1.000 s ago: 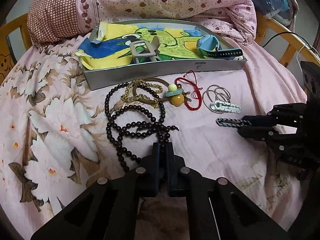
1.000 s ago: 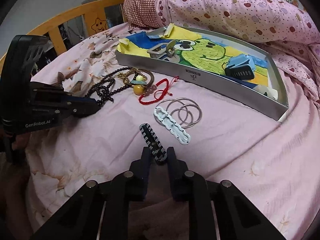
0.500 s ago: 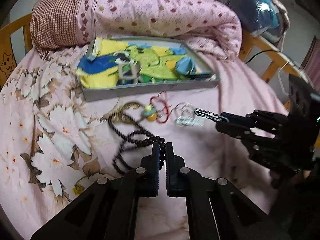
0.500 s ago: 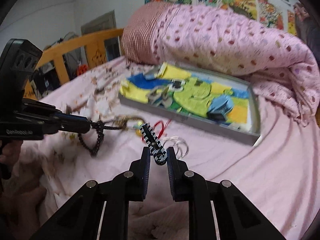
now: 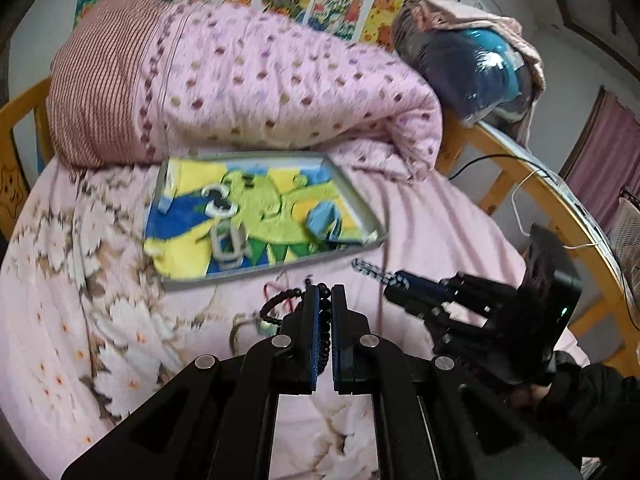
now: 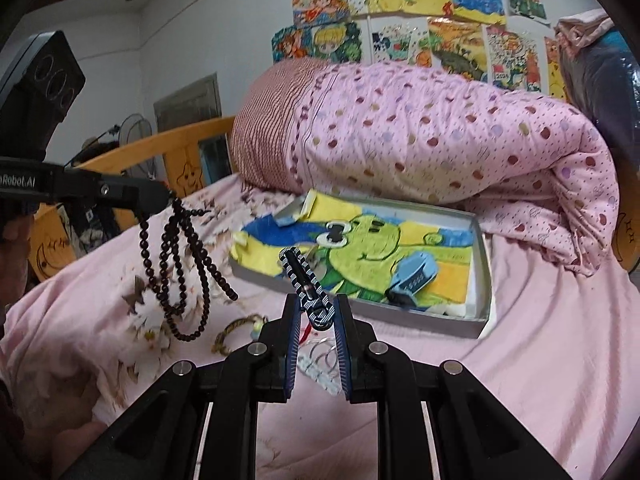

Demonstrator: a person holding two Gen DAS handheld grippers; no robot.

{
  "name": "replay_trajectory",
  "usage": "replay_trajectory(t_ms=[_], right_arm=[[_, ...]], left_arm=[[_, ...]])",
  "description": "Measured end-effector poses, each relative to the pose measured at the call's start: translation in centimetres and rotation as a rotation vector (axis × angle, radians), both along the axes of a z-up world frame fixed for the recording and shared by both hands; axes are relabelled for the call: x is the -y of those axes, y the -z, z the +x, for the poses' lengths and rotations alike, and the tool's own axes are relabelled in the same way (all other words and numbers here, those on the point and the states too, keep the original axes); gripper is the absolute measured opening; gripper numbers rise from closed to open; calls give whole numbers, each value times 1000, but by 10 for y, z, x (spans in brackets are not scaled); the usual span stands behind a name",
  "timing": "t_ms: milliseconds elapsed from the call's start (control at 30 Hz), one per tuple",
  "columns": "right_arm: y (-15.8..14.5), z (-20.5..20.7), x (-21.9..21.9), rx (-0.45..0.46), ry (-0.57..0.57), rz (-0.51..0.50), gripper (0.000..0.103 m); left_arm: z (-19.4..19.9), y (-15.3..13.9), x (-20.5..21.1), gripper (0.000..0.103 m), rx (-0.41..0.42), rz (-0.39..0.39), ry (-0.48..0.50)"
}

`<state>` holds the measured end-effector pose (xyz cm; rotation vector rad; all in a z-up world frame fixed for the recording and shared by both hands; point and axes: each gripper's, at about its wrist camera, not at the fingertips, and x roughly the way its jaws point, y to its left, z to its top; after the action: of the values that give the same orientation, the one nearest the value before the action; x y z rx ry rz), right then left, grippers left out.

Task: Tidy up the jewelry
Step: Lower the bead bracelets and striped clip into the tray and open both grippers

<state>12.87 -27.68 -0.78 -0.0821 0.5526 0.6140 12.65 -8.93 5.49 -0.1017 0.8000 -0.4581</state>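
Note:
My left gripper (image 5: 325,292) is shut on a dark bead necklace (image 6: 182,264), which hangs in loops above the bed in the right wrist view. My right gripper (image 6: 316,312) is shut on a black-and-white striped hair clip (image 6: 303,280) and holds it up in the air; the clip also shows in the left wrist view (image 5: 370,269). A grey tray (image 6: 482,280) with a frog-print cloth lies ahead, holding a blue hair claw (image 6: 414,276) and a grey hair claw (image 5: 228,240).
A gold chain (image 6: 236,328), silver rings and a white clip (image 6: 320,368) lie on the pink sheet under my right gripper. A rolled polka-dot quilt (image 6: 440,140) lies behind the tray. A wooden bed rail (image 5: 520,168) runs along the right.
Both grippers have risen off the bed. The bead necklace has lifted clear of the sheet and now dangles. The striped clip has gone up with the right gripper.

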Motion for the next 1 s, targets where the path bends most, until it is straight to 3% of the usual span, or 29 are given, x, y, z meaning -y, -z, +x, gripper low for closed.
replay_trajectory(t_ms=[233, 533, 700, 1000], right_arm=[[-4, 19, 13, 34, 98, 48, 16], [15, 73, 43, -1, 251, 92, 16], [34, 91, 45, -62, 268, 71, 16], [58, 111, 53, -146, 290, 59, 16]], left_arm=[[21, -18, 15, 3, 78, -17, 22], [82, -13, 34, 3, 148, -21, -22], [113, 10, 44, 3, 144, 0, -56], [148, 82, 50, 3, 10, 24, -102]])
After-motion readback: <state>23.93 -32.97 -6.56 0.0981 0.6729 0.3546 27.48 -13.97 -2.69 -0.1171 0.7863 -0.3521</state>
